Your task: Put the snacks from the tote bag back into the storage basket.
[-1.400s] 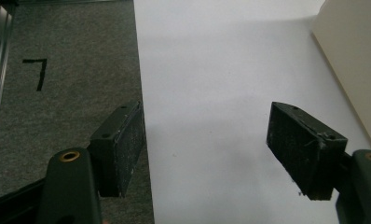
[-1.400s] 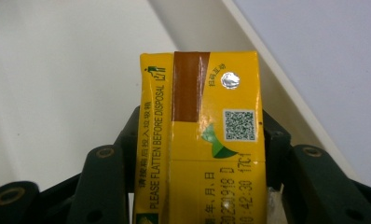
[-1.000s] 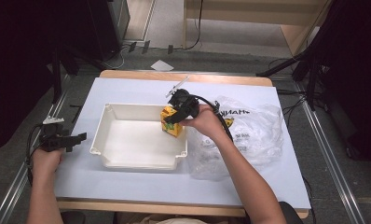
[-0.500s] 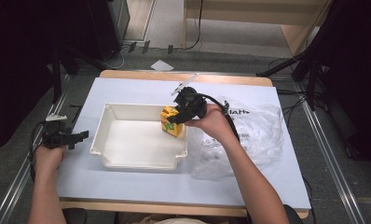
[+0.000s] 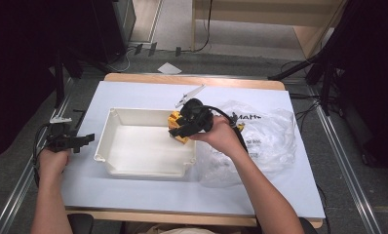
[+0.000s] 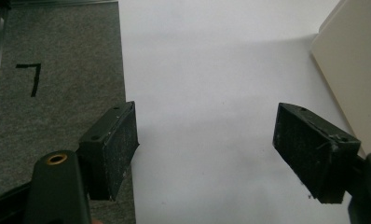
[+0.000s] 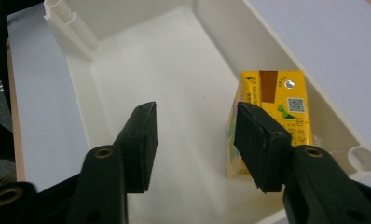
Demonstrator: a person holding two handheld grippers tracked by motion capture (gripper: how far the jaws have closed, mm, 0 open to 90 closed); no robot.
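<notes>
Right gripper view | right gripper (image 7: 195,140) jaws apart – glossy yellow carton (image 7: 272,116) upright in smooth white tray (image 7: 81,42) | left gripper (image 6: 204,149) agape

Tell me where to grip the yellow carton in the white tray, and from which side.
Grip the yellow carton across its two broad faces, near the top, coming down from above. It stands upright in a corner of the white tray, close against the walls, so a sideways approach looks blocked. The right gripper is open just beside it; its jaws should probably straddle the carton before closing.
</notes>
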